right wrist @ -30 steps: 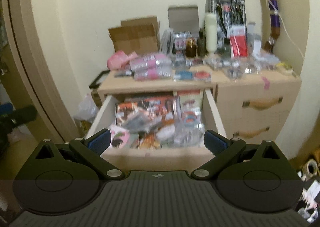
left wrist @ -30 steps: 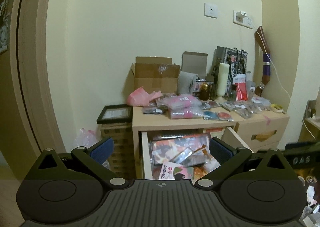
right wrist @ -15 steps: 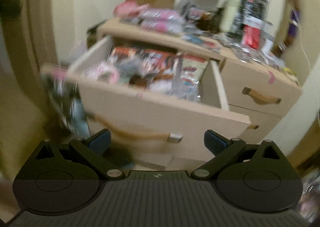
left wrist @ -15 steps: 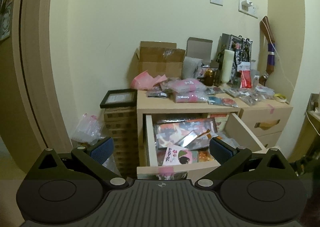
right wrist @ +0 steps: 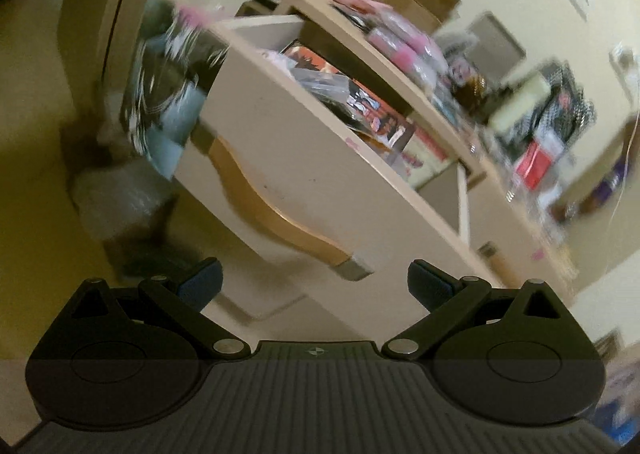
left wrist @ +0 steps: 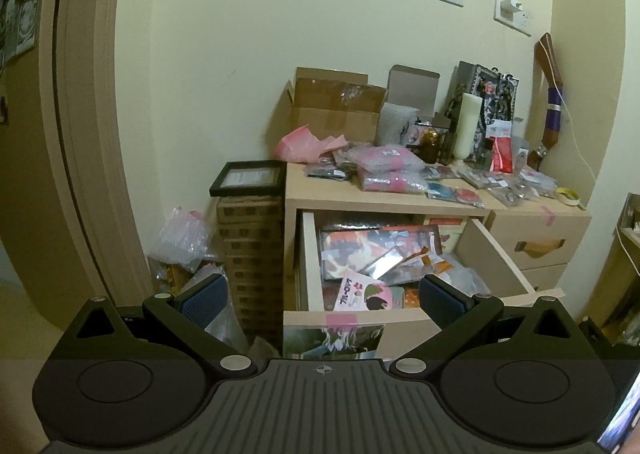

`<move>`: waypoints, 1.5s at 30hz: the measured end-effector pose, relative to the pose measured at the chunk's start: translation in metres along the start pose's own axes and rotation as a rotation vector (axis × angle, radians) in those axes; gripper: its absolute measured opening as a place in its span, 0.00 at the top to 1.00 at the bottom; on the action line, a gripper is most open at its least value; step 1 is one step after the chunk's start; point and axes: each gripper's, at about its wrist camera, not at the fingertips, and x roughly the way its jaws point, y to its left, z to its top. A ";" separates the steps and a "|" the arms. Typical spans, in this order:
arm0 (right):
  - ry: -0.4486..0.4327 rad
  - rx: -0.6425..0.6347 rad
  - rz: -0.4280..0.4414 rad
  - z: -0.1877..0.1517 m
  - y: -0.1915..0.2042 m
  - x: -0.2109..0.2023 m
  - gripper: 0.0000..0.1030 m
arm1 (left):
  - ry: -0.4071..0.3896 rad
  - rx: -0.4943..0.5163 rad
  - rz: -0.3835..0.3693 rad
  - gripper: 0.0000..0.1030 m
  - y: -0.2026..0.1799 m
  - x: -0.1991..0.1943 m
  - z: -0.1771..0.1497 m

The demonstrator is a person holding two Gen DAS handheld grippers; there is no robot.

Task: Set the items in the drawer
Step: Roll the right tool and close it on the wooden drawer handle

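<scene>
A pale wooden drawer point(left wrist: 308, 274) stands pulled out of a low cabinet, packed with glossy packets and cards point(left wrist: 380, 254). Pink and clear packets point(left wrist: 388, 169) lie on the cabinet top above it. My left gripper point(left wrist: 322, 300) is open and empty, held back from the drawer front. The right wrist view is tilted and blurred: the drawer front point(right wrist: 320, 173) with its tan handle point(right wrist: 276, 221) fills it, and my right gripper point(right wrist: 314, 284) is open and empty just below that handle. A picture is taped to the drawer front point(right wrist: 168, 77).
Open cardboard boxes point(left wrist: 332, 101), a white candle point(left wrist: 468, 125), a jar and a red packet crowd the cabinet top. A second drawer unit point(left wrist: 540, 242) stands at right. A stack of boxes with a black frame point(left wrist: 248, 181) and bubble wrap point(left wrist: 180, 238) are at left, beside a door frame.
My left gripper drew back and the whole open drawer came into sight. My right gripper dropped low and rolled, now close under the drawer handle. Both stayed open.
</scene>
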 end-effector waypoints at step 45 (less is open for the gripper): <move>-0.139 -0.622 -0.214 -0.019 0.088 0.066 0.75 | 0.053 -0.012 0.052 0.00 0.022 0.013 -0.001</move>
